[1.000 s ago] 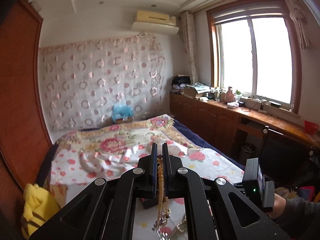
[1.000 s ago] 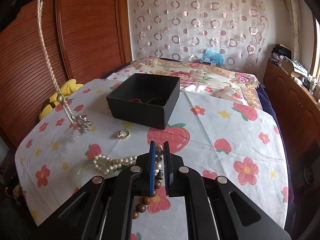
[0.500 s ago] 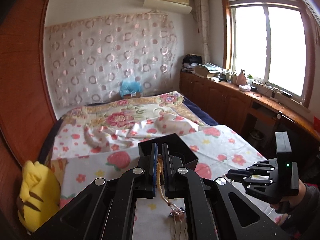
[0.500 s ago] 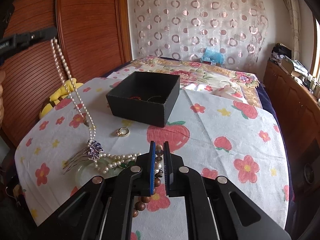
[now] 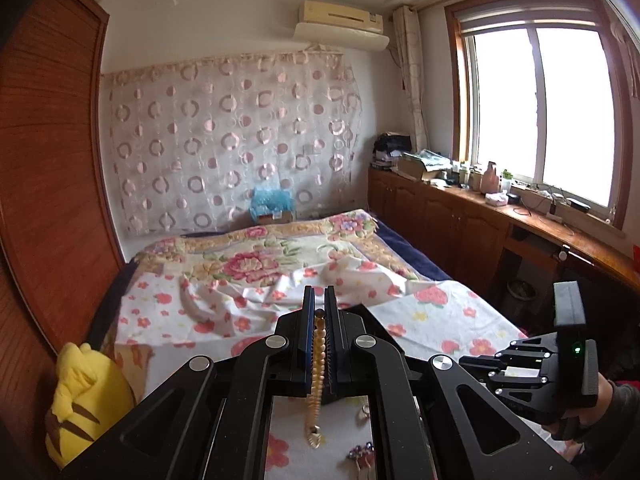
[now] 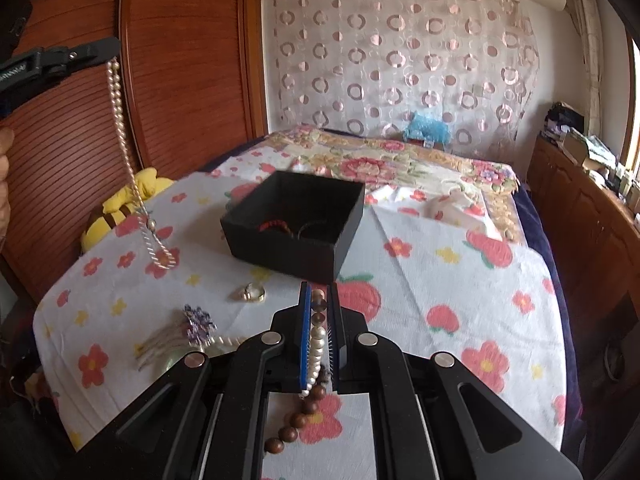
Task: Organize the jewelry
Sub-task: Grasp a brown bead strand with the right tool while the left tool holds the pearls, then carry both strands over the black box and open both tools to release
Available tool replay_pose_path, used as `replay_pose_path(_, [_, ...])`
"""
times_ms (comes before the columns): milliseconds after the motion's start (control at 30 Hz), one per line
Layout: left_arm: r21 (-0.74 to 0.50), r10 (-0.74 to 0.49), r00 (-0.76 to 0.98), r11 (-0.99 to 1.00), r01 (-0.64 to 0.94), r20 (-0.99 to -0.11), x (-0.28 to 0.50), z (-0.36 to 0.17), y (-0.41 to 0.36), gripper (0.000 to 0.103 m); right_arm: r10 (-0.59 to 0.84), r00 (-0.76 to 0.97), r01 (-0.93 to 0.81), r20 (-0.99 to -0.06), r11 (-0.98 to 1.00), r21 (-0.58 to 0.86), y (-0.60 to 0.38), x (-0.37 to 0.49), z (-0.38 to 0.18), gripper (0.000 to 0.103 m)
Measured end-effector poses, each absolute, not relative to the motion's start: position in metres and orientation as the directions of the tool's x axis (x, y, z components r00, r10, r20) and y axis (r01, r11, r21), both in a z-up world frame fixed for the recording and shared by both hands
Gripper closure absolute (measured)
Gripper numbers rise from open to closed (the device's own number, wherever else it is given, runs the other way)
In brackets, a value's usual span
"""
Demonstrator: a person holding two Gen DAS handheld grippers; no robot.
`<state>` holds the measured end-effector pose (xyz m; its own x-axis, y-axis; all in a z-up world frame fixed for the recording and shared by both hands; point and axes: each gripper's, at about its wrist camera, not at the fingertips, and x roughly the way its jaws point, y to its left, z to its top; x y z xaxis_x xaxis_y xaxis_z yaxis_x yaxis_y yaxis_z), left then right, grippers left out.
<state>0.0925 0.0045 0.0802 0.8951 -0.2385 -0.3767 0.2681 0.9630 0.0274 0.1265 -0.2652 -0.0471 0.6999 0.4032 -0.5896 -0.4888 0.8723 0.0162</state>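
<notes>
My left gripper (image 5: 319,305) is shut on a pearl necklace (image 5: 316,364), which hangs from it; in the right wrist view the left gripper (image 6: 105,47) holds the pearl necklace (image 6: 122,128) high at the left, its lower end near the cloth. My right gripper (image 6: 319,300) is shut on a bead string (image 6: 316,344) of pearls and brown wooden beads. An open black box (image 6: 296,224) sits on the flowered cloth ahead of the right gripper, with a red and a dark item inside. A ring (image 6: 250,293) and a purple hair comb (image 6: 188,330) lie on the cloth.
The flowered cloth (image 6: 440,280) covers a raised surface at the foot of a bed (image 6: 380,160). A yellow plush toy (image 6: 132,196) lies at the left by a wooden wardrobe (image 6: 180,60). Wooden cabinets (image 6: 580,216) run along the right wall. The right gripper also shows in the left wrist view (image 5: 464,360).
My left gripper has lifted the pearl necklace clear of the hair comb, which now lies on the cloth. The right gripper has moved closer to the black box, still holding the bead string.
</notes>
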Motion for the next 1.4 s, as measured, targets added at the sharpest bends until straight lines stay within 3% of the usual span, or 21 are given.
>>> replay_pose_path(967, [0.018, -0.248, 0.914, 0.963, 0.268, -0.32, 0.179, 0.121, -0.012, 0.099, 0.477, 0.787, -0.544, -0.392, 0.836, -0.076, -0.244, 0.185, 0.093, 0.095])
replay_pose_path(1200, [0.012, -0.251, 0.898, 0.962, 0.273, -0.36, 0.208, 0.104, -0.016, 0.099, 0.494, 0.794, -0.554, -0.353, 0.828, -0.088, -0.241, 0.198, 0.115, 0.094])
replay_pose_path(1400, [-0.005, -0.247, 0.875, 0.963, 0.27, -0.415, 0.23, 0.078, -0.013, 0.099, 0.497, 0.779, -0.566, -0.383, 0.819, -0.09, -0.235, 0.21, 0.105, 0.094])
